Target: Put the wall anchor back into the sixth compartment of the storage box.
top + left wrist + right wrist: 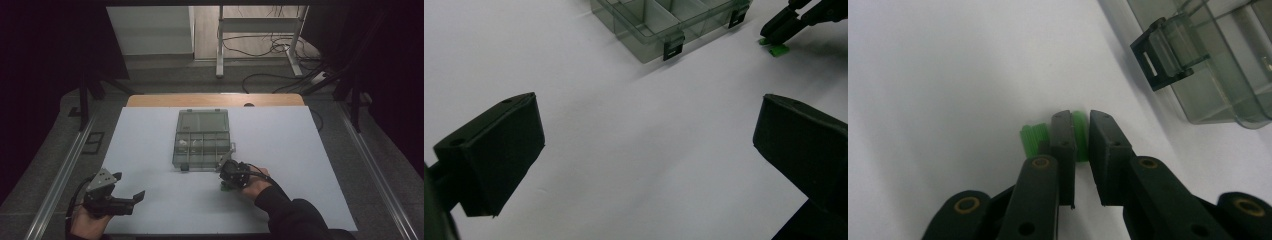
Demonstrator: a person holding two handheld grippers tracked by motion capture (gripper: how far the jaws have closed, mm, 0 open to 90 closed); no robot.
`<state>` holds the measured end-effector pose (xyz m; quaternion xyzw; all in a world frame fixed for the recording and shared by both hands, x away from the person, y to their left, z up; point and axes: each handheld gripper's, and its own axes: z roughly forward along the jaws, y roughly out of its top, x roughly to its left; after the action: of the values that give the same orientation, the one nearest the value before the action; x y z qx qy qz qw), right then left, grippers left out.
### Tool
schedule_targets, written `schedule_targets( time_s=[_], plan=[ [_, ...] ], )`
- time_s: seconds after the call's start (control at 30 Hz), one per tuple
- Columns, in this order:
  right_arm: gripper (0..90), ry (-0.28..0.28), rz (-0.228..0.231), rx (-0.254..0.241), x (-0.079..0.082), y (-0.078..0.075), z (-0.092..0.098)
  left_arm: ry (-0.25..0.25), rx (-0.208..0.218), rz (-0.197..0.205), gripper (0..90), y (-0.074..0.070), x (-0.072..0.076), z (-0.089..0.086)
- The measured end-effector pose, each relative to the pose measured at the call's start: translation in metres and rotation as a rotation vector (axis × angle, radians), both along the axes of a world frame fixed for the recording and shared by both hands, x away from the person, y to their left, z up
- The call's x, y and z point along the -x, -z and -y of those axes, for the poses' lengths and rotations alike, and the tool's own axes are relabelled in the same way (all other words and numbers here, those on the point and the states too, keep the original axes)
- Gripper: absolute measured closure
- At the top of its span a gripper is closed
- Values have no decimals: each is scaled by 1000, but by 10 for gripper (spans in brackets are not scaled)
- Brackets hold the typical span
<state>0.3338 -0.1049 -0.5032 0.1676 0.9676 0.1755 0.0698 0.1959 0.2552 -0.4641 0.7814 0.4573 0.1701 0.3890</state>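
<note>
Green piece (1079, 131) on the white table (300, 165), just before the clear box (202, 140), clamped between the right gripper's (1082, 135) jaws; another piece (1032, 136) lies alongside. Left gripper (644, 145) gapes, well apart.

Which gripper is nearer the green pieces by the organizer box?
Right. The right gripper is shut on one of the green pieces; the left gripper sits open, well off to the side.

The high view looks forward and down over the whole white table (150, 150) from afar, while each gripper view skims low along its own jaws (very near the surface), all three sharing the clear compartment box (202, 140)
</note>
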Motion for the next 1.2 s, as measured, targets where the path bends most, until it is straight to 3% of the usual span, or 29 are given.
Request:
schedule_targets(
  time_s=[0.57, 0.7, 1.2],
  plan=[
    [832, 25, 10, -45, 3, -12, 4, -10, -1, -17, 10, 1, 0, -1],
    [831, 49, 0, -97, 3, -18, 8, -10, 10, -16, 15, 1, 0, -2],
    [829, 79, 6, -184, 5, -33, 14, -10, 37, -16, 25, 2, 0, -6]
  ],
)
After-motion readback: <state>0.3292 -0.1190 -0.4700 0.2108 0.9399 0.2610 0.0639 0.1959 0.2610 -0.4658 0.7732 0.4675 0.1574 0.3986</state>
